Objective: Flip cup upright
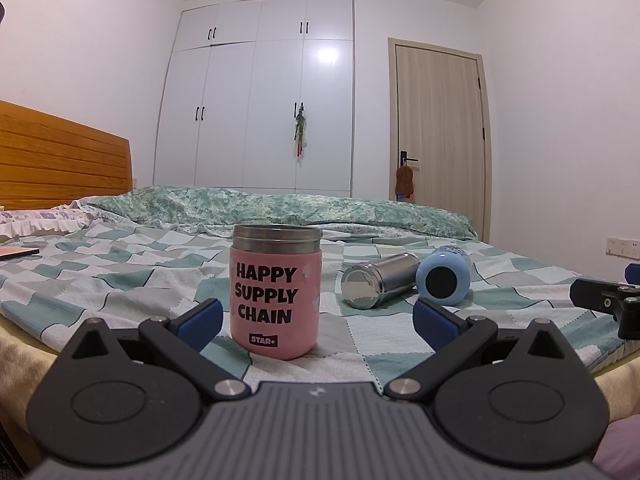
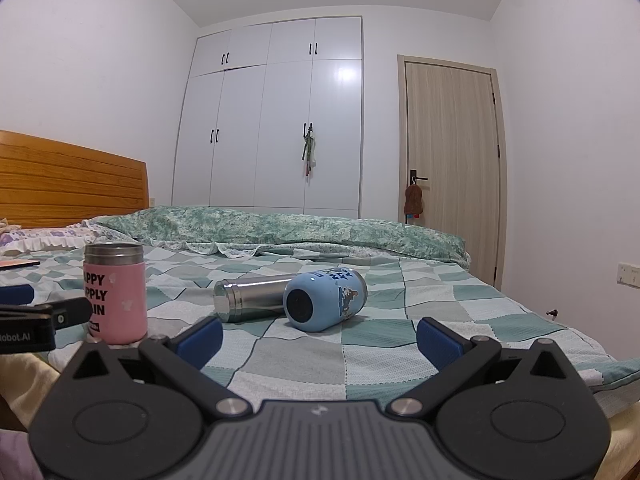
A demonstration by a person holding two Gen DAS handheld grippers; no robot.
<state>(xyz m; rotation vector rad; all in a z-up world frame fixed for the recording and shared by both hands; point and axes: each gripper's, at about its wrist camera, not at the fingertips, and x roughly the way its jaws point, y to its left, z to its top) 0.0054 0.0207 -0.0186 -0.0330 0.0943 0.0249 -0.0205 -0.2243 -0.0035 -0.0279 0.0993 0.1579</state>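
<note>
A pink cup [image 1: 276, 294] with black lettering and a steel rim stands upright on the checked bedsheet [image 1: 120, 272]. It also shows in the right wrist view [image 2: 115, 294]. A blue cup [image 2: 325, 300] lies on its side, base toward me, and shows in the left wrist view [image 1: 442, 276]. A steel flask [image 2: 250, 294] lies on its side beside it, also seen from the left [image 1: 378, 280]. My left gripper [image 1: 316, 320] is open, just in front of the pink cup. My right gripper [image 2: 320, 340] is open and empty, short of the blue cup.
A green quilt [image 2: 280, 228] is bunched across the far side of the bed. A wooden headboard [image 2: 68, 176] is at the left. A white wardrobe [image 2: 276, 120] and a door [image 2: 452, 160] stand behind. The bed's near edge runs under both grippers.
</note>
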